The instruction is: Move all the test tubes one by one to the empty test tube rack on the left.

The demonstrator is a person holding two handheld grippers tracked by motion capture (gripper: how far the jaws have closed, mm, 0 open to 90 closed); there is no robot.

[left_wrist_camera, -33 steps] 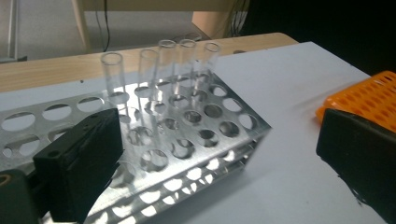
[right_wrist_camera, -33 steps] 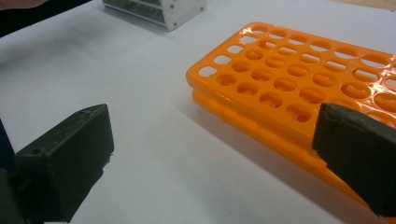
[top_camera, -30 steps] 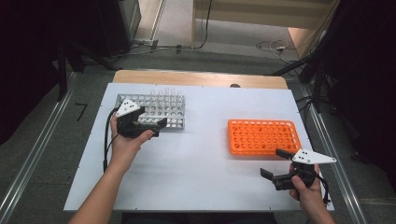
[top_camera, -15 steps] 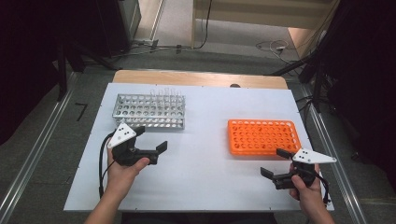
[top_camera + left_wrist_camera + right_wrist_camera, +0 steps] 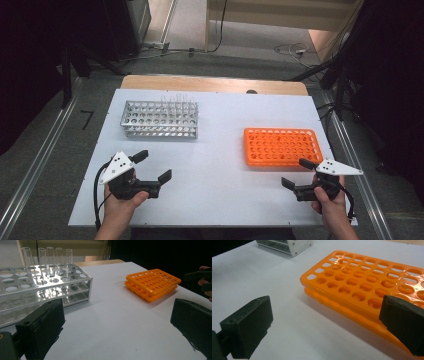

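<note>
Lying just beyond right gripper: orange rack, apart.

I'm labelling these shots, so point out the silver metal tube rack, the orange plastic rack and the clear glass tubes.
Silver metal tube rack (image 5: 150, 119): high view, its perforated top plate.
Orange plastic rack (image 5: 367, 280): right gripper view, its holed top face.
Clear glass tubes (image 5: 50, 255): left gripper view, the middle tube's wall.

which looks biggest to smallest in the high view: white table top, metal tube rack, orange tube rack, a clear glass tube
1. White table top, by far.
2. Silver metal tube rack and orange plastic tube rack: too alike to rank.
3. A clear glass tube, smallest.
</note>
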